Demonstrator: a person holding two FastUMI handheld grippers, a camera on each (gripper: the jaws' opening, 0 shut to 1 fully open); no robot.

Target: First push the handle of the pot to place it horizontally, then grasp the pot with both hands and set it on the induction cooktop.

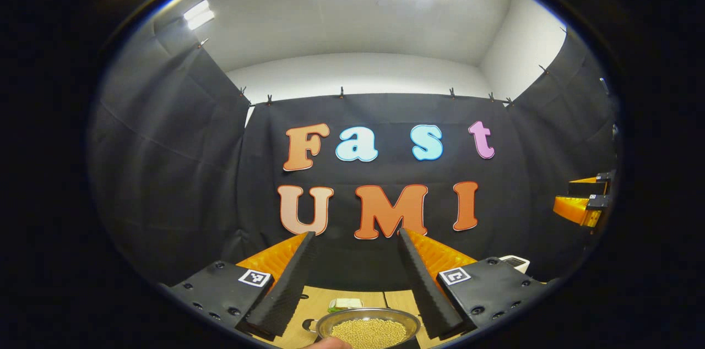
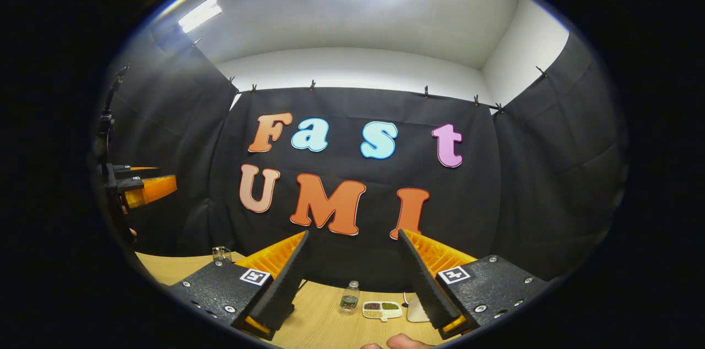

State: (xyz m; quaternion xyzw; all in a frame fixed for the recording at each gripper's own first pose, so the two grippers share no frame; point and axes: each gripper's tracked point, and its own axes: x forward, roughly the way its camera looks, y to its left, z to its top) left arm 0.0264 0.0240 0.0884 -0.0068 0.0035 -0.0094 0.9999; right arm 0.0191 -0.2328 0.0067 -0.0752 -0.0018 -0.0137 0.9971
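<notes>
A round metal pot (image 1: 368, 330) holding yellowish grains sits on the wooden table at the bottom of the left gripper view, low between my left gripper's fingers. Its handle is not clear to see. My left gripper (image 1: 356, 234) is open, held up above the pot and touching nothing; it also appears at the left edge of the right gripper view (image 2: 154, 177). My right gripper (image 2: 353, 234) is open and raised over the table with nothing between its fingers; from the left gripper view it hangs at the far right (image 1: 575, 195).
On the table stand a small bottle (image 2: 349, 296), a divided dish of beans (image 2: 382, 309), a white object (image 2: 414, 310) and a glass (image 2: 221, 253). A pale small block (image 1: 345, 303) lies behind the pot. A fingertip (image 2: 399, 342) shows at the bottom edge.
</notes>
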